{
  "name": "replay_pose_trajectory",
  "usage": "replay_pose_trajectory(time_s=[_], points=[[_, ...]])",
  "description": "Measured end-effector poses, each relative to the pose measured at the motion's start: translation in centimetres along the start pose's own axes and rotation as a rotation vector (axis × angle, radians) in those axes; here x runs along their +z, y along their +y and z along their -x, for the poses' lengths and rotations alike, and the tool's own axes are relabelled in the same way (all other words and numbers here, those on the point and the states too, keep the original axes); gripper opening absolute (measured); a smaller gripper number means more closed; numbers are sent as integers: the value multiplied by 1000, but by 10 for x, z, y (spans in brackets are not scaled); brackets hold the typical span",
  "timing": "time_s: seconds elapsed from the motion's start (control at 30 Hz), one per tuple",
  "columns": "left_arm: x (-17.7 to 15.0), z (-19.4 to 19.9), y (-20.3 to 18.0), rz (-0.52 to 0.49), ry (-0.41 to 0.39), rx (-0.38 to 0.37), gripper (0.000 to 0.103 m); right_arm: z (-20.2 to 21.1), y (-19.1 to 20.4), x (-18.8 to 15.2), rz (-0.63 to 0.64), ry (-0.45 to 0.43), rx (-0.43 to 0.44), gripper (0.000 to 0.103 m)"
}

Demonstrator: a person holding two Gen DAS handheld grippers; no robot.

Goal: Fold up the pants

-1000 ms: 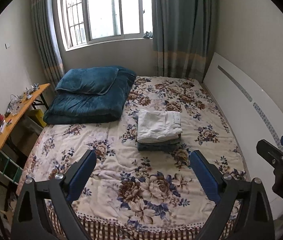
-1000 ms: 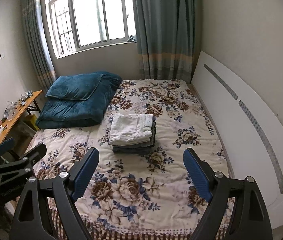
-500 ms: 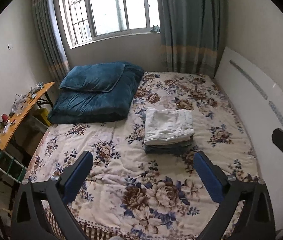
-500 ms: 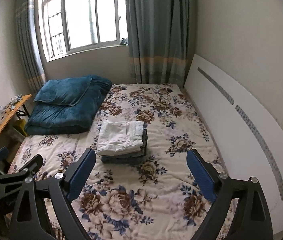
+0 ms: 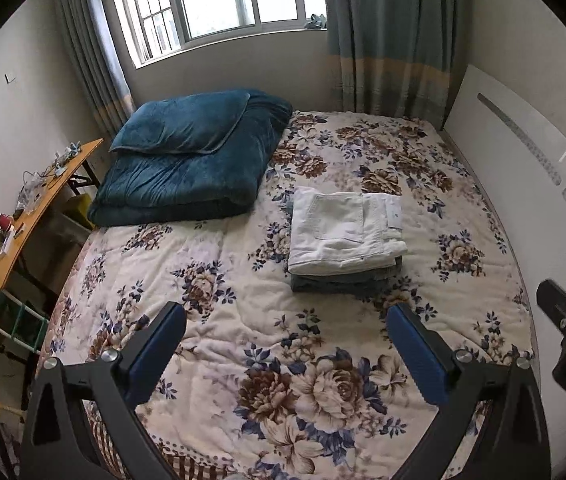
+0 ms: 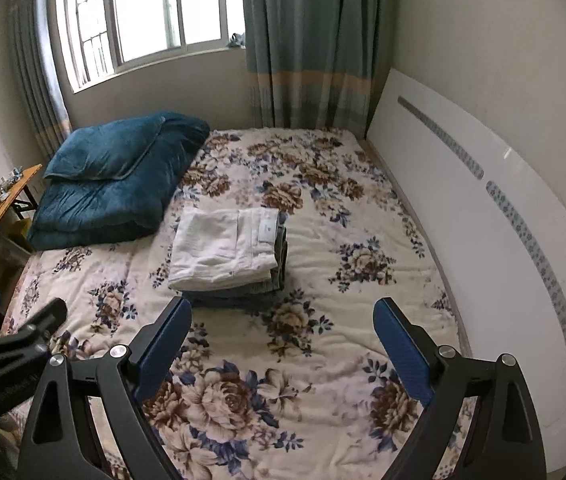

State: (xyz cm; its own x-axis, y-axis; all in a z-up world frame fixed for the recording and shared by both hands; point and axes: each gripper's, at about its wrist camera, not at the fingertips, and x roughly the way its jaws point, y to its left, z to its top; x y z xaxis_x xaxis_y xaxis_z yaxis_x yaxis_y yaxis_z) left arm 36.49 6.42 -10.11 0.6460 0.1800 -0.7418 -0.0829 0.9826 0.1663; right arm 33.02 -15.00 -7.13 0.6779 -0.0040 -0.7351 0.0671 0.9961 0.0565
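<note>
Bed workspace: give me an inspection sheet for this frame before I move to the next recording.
Surface: floral bedspread, bare between both grippers' fingers.
Job's things: white pants folded on top of a stack of darker folded garments, mid-bed.
Clutter: folded teal quilt with a pillow on it, far left corner.
Grippers: left gripper and right gripper open, holding nothing.
Cables: some on the side table, details unclear.
Surroundings: window, curtains, white headboard.

Nothing readable that I can make out. White pants carry a small waistband label, print too tiny to read. Marks on my other gripper's body are blurred.
</note>
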Motion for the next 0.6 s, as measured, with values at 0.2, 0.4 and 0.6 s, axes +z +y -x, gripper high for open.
replay_pose_trajectory(time_s=[0.2, 0.4, 0.6], points=[[5, -4, 2, 2, -1, 9, 102, -15, 1, -3, 1, 16, 0, 95], [6, -6, 3, 1, -3, 10, 102, -18, 2, -5, -6, 21, 5, 95], [4, -12, 1, -9, -8, 23, 102, -22, 3, -2, 3, 18, 4, 95]])
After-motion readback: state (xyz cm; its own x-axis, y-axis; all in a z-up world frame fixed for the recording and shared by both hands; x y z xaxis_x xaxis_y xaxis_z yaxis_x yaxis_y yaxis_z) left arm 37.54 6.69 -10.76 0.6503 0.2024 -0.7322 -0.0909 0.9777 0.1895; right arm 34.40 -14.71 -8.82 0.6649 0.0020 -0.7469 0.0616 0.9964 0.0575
